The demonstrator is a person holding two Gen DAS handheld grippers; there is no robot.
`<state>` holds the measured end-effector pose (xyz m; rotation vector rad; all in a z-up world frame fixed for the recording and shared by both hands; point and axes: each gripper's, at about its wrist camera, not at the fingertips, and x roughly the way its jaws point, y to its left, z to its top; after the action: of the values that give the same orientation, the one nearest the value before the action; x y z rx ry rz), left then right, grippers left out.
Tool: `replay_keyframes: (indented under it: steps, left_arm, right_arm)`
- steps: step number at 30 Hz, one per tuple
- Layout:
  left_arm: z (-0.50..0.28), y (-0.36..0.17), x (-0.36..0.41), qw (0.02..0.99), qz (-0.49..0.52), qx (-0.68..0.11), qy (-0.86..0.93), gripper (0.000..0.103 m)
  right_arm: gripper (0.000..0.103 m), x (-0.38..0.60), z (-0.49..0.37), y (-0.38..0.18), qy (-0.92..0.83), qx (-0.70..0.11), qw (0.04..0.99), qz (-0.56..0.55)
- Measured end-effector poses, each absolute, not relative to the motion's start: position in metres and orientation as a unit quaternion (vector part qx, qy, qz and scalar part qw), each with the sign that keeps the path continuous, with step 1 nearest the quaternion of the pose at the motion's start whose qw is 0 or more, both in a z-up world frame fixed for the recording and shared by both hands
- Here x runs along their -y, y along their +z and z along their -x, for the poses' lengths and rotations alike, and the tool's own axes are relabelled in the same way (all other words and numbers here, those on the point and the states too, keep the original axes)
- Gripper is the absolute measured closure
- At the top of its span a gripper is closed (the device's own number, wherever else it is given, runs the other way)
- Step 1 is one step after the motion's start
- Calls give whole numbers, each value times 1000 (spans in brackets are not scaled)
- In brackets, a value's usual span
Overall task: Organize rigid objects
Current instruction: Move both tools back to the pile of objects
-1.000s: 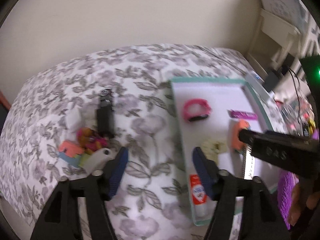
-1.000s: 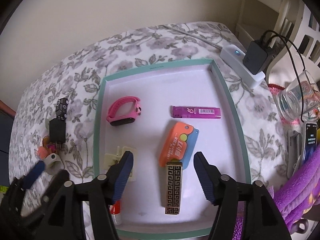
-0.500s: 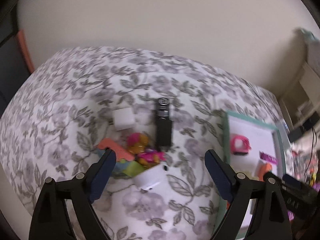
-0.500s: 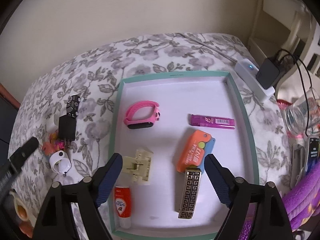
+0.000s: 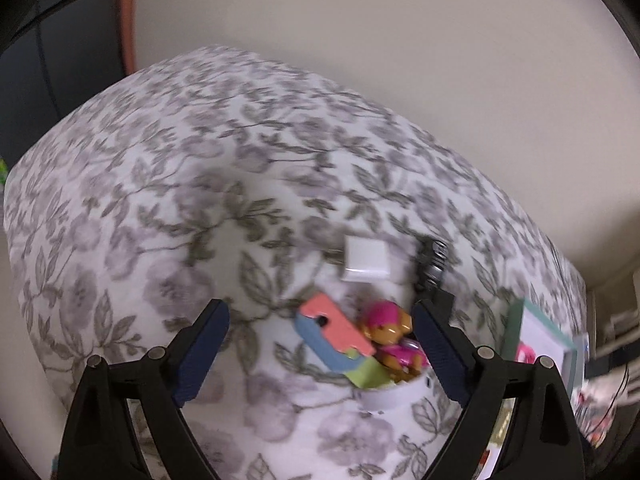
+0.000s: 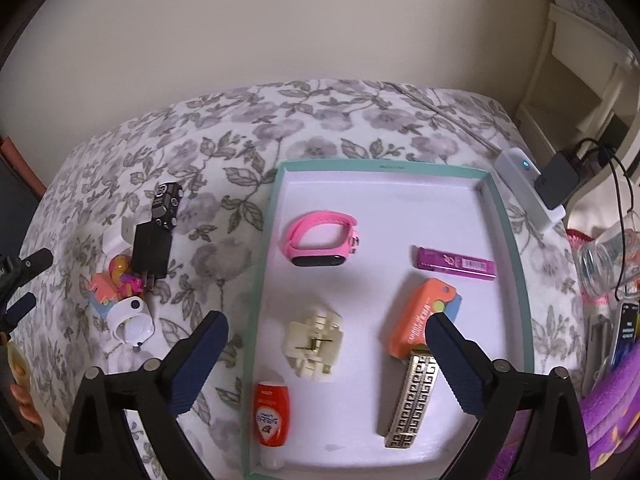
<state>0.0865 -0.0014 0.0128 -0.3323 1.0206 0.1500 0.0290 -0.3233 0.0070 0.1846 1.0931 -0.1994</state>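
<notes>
My left gripper (image 5: 320,356) is open and empty above a pile on the floral cloth: an orange-and-blue block (image 5: 332,330), a pink-and-orange toy (image 5: 390,334), a white ring-shaped gadget (image 5: 394,394), a white cube (image 5: 366,260) and a black charger (image 5: 430,270). My right gripper (image 6: 326,364) is open and empty over the teal-rimmed tray (image 6: 264,280). The tray holds a pink band (image 6: 322,238), a purple tube (image 6: 456,264), an orange case (image 6: 420,316), a cream clip (image 6: 314,338), a patterned metal bar (image 6: 414,396) and a red-capped bottle (image 6: 272,416).
The pile also shows left of the tray in the right wrist view, with the black charger (image 6: 154,246) and white gadget (image 6: 130,320). A white power strip with a black plug (image 6: 532,184), a glass jar (image 6: 608,260) and purple fabric (image 6: 612,420) crowd the right side.
My left gripper has swung left from the tray to over the pile of small objects. My right gripper has drawn back and its jaws have opened wider.
</notes>
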Motion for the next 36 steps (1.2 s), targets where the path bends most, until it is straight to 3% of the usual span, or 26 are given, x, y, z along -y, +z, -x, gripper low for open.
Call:
replay_keyframes:
  steps: [13, 36]
  left_arm:
    - [-94, 1, -34, 843, 188, -493, 105, 10]
    - [-117, -46, -16, 782, 156, -600, 61, 10]
  right_arm:
    - [0, 281, -50, 4, -53, -519, 851, -61]
    - [1, 174, -86, -48, 111, -559, 818, -73]
